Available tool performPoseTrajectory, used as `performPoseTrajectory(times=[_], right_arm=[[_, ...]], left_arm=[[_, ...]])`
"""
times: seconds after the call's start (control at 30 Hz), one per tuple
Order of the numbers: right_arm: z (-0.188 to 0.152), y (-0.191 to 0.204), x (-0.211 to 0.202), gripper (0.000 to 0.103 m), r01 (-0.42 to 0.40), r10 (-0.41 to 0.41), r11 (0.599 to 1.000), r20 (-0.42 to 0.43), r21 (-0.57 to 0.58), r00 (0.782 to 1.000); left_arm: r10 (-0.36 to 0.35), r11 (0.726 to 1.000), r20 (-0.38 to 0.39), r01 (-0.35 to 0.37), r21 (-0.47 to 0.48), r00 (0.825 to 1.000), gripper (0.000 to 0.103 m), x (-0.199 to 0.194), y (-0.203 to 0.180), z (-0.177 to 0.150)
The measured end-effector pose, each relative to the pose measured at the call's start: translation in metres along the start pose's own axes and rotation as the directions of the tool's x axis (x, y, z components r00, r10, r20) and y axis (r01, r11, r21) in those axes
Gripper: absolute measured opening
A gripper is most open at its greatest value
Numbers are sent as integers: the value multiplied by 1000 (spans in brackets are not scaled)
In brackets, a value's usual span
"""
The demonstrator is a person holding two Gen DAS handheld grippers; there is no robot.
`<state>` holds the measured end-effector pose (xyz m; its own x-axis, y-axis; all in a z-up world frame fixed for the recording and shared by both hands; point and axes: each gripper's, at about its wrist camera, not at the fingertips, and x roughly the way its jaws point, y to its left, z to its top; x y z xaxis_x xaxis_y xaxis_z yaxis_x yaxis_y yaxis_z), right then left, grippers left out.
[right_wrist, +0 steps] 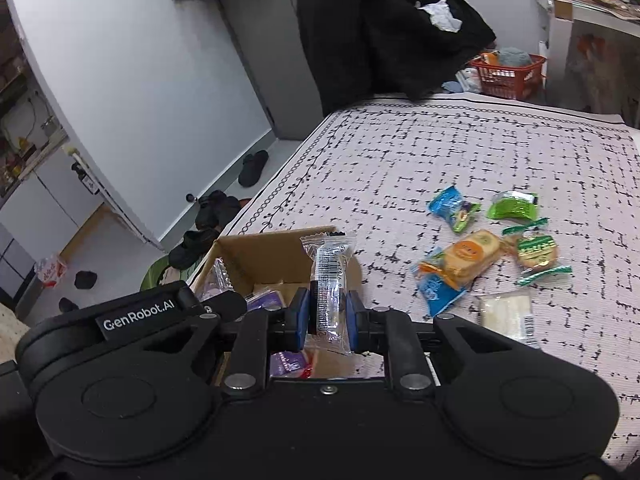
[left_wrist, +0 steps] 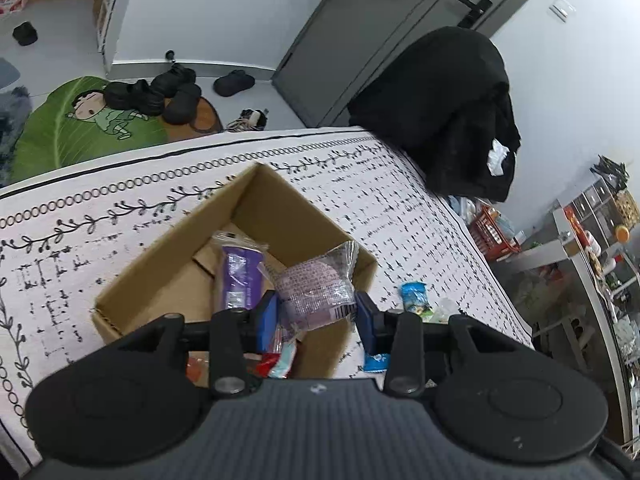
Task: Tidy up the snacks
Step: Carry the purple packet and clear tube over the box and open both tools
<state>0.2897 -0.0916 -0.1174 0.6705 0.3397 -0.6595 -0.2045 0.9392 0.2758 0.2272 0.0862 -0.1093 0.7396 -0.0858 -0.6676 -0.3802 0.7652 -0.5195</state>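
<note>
- The bench (right_wrist: 460, 152) wears a white cloth with black dashes and a leaf border; one cardboard box (left_wrist: 280, 216) stands open on it, near the edge.
- A black coat (left_wrist: 452, 108) hangs at the far corner of the bench, and a red basket (right_wrist: 508, 74) stands on the floor behind it.
- On the floor lies one green leaf mat (left_wrist: 80, 124) with several black shoes (left_wrist: 160, 92) on it.
- Two hand-held grippers are in view. The left hand-held gripper (left_wrist: 316, 316) is over the box, its blue pads set a moderate way apart, with a round cake in a clear wrapper (left_wrist: 316, 288) between them; I cannot tell if the pads press it.
- The right hand-held gripper (right_wrist: 329, 320) is narrow and clamps one clear packet with a barcode (right_wrist: 330, 276), upright, above the near corner of the box.
- Inside the box one purple packet (left_wrist: 240, 276) lies flat, with a few more wrappers below the left hand-held gripper, partly hidden.
- Seven snacks lie loose on the cloth to the right of the box: two blue packets (right_wrist: 454, 208), one lime-green packet (right_wrist: 514, 205), one orange bread packet (right_wrist: 470, 258), two green-edged biscuits (right_wrist: 538, 254) and one white packet (right_wrist: 508, 312).
- The only writing I can read is "GenRobot.AI" on the left hand-held gripper as the right view shows it.
</note>
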Motion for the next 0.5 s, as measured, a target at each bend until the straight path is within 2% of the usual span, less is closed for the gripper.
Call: performPoseTrajectory(times=[0.3,0.5], right_arm=[[-2,19,20,19,1,-1,1000,-14,-20,1000],[1,27,35,19,-7,6,1000,-21,-21,1000]], left_arm=[[23,999,-14,-24,-49,1000,40,6,21,9],[60,992,-11,-61,-115,998,41,8,40,18]])
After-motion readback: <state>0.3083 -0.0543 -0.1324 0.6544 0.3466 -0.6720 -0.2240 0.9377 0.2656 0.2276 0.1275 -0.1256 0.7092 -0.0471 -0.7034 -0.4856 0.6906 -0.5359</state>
